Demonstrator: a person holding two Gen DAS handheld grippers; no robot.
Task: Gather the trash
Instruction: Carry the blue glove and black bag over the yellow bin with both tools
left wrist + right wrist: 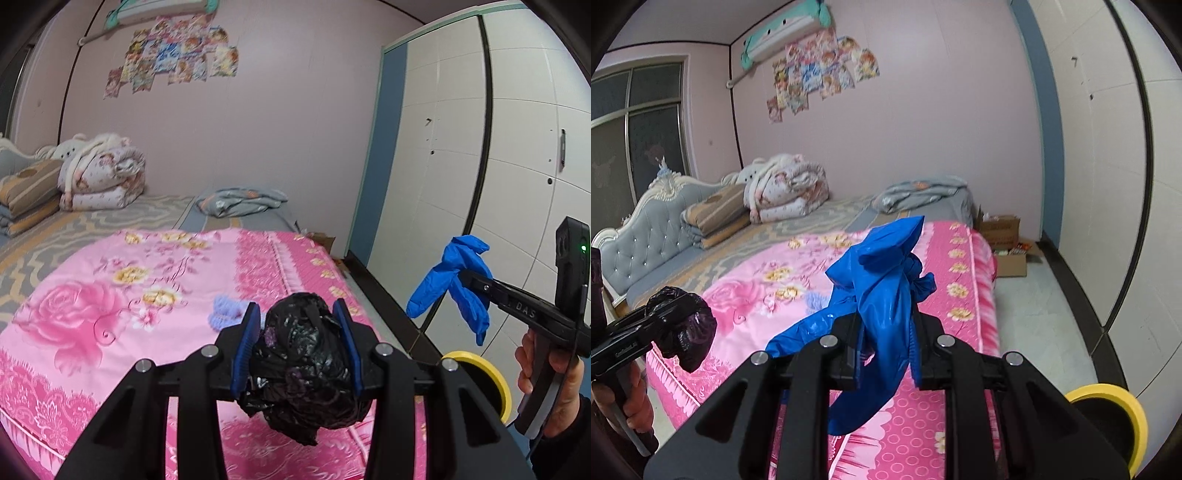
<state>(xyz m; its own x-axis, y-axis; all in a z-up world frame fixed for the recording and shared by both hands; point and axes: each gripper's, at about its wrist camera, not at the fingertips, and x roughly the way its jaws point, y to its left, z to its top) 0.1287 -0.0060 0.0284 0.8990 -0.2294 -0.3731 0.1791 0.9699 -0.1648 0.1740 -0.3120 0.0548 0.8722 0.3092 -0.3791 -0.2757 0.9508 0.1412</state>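
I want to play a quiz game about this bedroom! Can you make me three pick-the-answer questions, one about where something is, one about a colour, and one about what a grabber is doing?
1. Where is the small purple thing?
A. On the pink bedspread
B. On the floor
C. In the cardboard box

2. What colour is the bin's rim?
A. Green
B. Yellow
C. Red

3. What is the left gripper doing?
A. Hanging open
B. Lying on the bed
C. Squeezing a black bag

Answers:
1. A: the small purple thing lies on the pink bedspread.
2. B: the bin has a yellow rim.
3. C: the left gripper pinches the crumpled black bag, while the right gripper holds the blue bag.
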